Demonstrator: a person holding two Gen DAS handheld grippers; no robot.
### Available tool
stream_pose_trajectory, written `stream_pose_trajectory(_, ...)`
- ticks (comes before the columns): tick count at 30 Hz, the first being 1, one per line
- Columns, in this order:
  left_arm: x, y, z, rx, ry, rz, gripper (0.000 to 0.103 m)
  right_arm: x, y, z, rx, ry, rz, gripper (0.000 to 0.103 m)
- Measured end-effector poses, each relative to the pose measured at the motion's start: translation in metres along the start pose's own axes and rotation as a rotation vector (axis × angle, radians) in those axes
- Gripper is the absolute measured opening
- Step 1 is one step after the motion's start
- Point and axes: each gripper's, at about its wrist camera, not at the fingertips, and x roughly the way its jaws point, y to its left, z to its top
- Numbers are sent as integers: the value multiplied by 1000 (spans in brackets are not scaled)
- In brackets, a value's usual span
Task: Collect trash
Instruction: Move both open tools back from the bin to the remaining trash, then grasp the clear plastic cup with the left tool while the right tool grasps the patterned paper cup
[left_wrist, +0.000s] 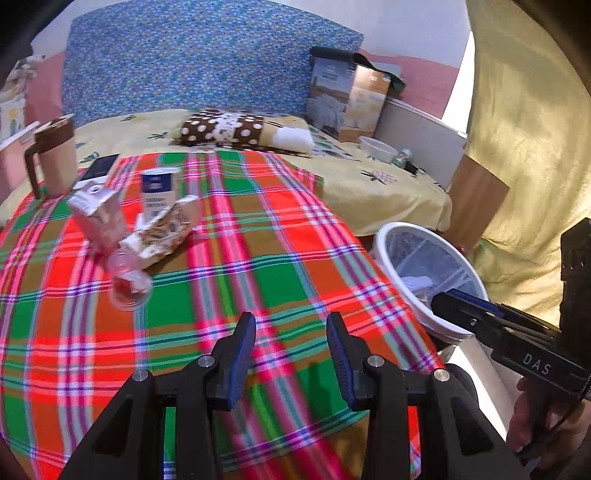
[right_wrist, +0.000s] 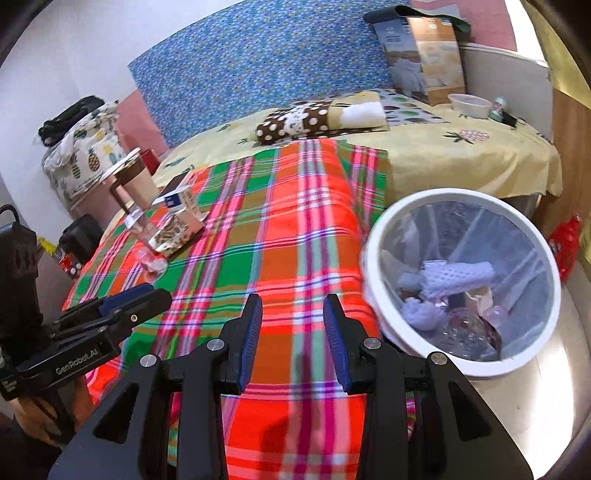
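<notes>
Trash lies at the far left of the plaid-covered table (left_wrist: 258, 258): a pink carton (left_wrist: 99, 214), a crumpled patterned wrapper (left_wrist: 166, 232), a white and blue box (left_wrist: 160, 190) and a clear plastic cup (left_wrist: 129, 288) on its side. They also show in the right wrist view, with the cup (right_wrist: 151, 258) and wrapper (right_wrist: 177, 229). A white bin (right_wrist: 461, 280) beside the table holds foam netting and clear plastic; it also shows in the left wrist view (left_wrist: 428, 273). My left gripper (left_wrist: 291, 339) is open and empty above the cloth. My right gripper (right_wrist: 293, 325) is open and empty next to the bin.
A brown-lidded jug (left_wrist: 55, 158) and a dark phone-like slab (left_wrist: 99, 166) stand behind the trash. A bed (left_wrist: 369, 177) behind the table carries a dotted pillow (left_wrist: 229, 127), a box (left_wrist: 343, 99) and a white bowl (left_wrist: 378, 147). A yellow curtain (left_wrist: 524, 129) hangs at right.
</notes>
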Motion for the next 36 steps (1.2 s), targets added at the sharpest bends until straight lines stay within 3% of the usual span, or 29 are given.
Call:
stream_pose_trajectory(15, -4, 70, 13, -97, -31, 209, 40, 22, 39, 17, -88, 5, 68, 37)
stream_pose_trajectory(20, 5, 90, 17, -126, -23, 239, 40, 29, 45, 22, -98, 13, 76, 37)
stream_pose_trajectory(24, 14, 99, 21, -135, -18, 250, 46, 35, 47, 24, -103, 24, 79, 37)
stream_pose_trajectory(36, 41, 120, 31, -165, 5, 255, 46, 48, 53, 29, -115, 53, 78, 37)
